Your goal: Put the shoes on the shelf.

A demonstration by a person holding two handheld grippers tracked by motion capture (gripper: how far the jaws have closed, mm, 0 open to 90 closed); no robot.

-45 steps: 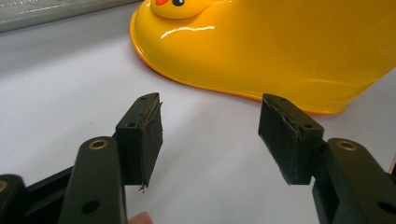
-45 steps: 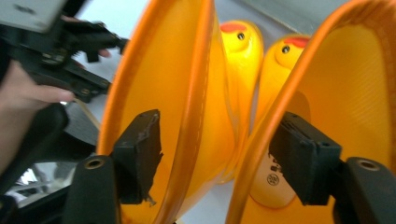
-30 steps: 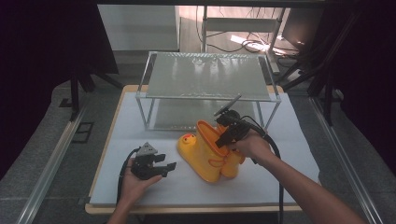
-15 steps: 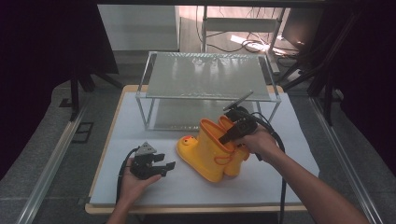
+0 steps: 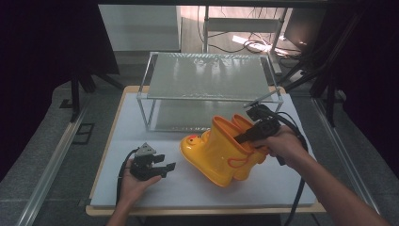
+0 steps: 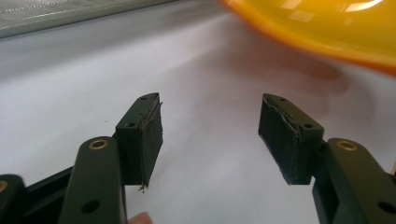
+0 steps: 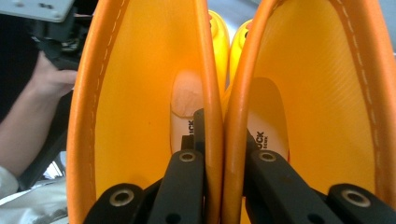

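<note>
Right gripper jaws clamp both boots by their adjoining cuffs, lifted before the rack, placement pending; left gripper idle, jaws open.

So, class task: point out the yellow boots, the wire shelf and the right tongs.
yellow boots (image 5: 214,153), high view, side of the near boot's shaft.
wire shelf (image 5: 207,75), high view, top mesh panel.
right tongs (image 7: 223,163), right gripper view, shut on the boots' adjoining walls.

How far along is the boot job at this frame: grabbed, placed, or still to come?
Done: the right gripper is shut on both yellow boots, one finger inside each shaft, pinching the adjoining walls together. In hand: the pair is tilted and looks lifted off the table. Left: setting them down, probably on the wire rack behind. The left gripper rests open, empty.
</note>
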